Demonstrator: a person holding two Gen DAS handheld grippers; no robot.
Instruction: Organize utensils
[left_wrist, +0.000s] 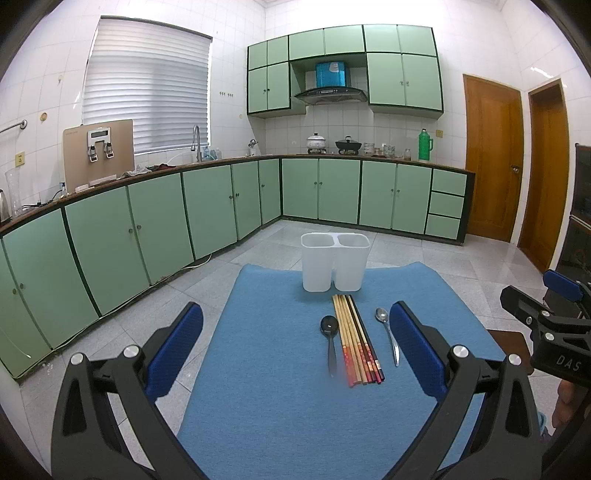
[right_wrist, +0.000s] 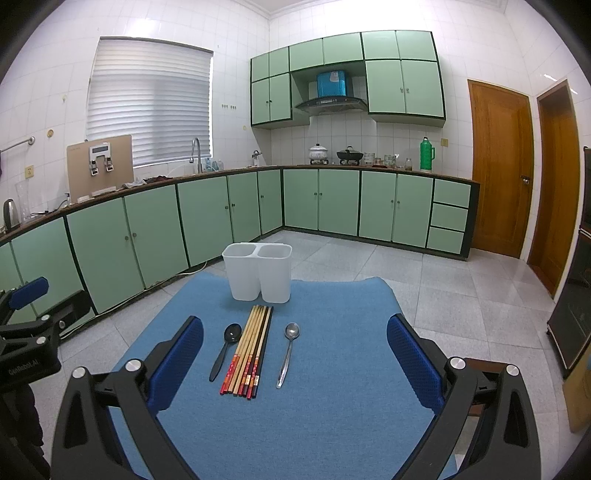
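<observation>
Both the left gripper (left_wrist: 295, 347) and right gripper (right_wrist: 295, 354) are hovering wide open and empty over the blue mat (right_wrist: 332, 406), where light, stiff, slippery chopsticks (right_wrist: 249, 350) are lying bundled between a black spoon (right_wrist: 226, 349) and a steel spoon (right_wrist: 288, 352), before the white two-compartment holder (right_wrist: 257, 271), likely best pinched mid-shaft.

home kitchen | green cabinets (left_wrist: 207, 210) | range hood (left_wrist: 331, 94) | sink faucet (left_wrist: 197, 142)
</observation>
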